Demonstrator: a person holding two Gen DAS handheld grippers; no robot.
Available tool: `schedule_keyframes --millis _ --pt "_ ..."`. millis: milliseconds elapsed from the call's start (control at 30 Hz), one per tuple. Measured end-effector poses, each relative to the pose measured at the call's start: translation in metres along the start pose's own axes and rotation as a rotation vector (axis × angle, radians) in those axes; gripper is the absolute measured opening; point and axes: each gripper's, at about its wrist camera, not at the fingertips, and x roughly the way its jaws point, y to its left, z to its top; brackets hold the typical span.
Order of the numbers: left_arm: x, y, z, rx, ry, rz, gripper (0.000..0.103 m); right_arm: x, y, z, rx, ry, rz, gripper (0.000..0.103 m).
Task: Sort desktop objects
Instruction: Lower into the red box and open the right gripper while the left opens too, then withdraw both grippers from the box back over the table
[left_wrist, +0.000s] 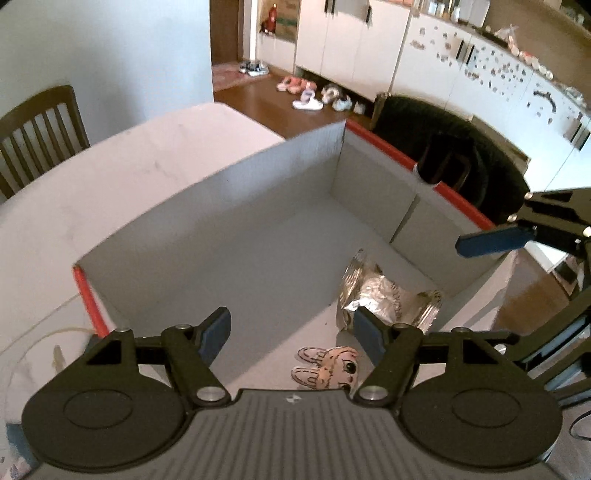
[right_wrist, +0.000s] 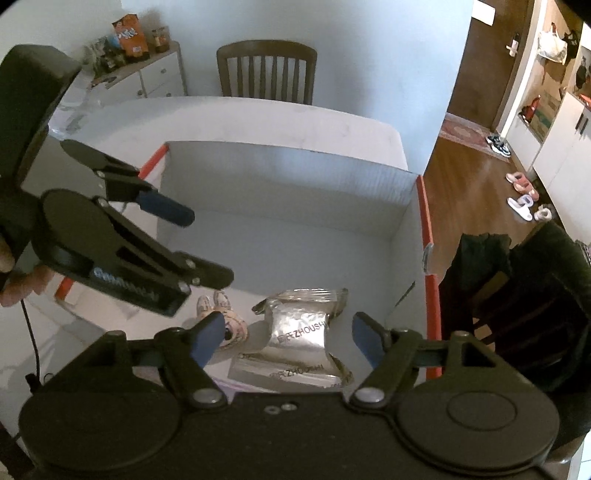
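Note:
A grey cardboard box (left_wrist: 258, 206) with red edges stands open on the white table. Inside it lie a silver foil packet (left_wrist: 384, 295) and a small cartoon figure with bunny ears (left_wrist: 328, 365). My left gripper (left_wrist: 291, 334) is open and empty, above the box's near side. In the right wrist view the foil packet (right_wrist: 299, 332) lies just below my right gripper (right_wrist: 288, 334), which is open and empty. The figure (right_wrist: 229, 317) lies to the packet's left. The left gripper (right_wrist: 192, 243) hovers over the box's left part, open.
A wooden chair (right_wrist: 266, 70) stands at the table's far side. A dark chair with black cloth (right_wrist: 524, 302) stands right of the box. The white table (left_wrist: 110, 192) extends left of the box. A cabinet with snack boxes (right_wrist: 140, 66) stands by the wall.

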Motion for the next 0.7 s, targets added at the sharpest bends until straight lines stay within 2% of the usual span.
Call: schedule_keyframes --millis 367,700 --pt "-0.046 0.003 -0.018 -0.054 -0.107 0.005 0.072 -0.020 0.014 0.002 0.000 -0.054 0.003 0.076" --pt "-0.097 0.032 -0.060 -0.091 -0.176 -0.006 0.072 -0.034 0.051 0.011 0.015 -0.090 -0.007 0.079"
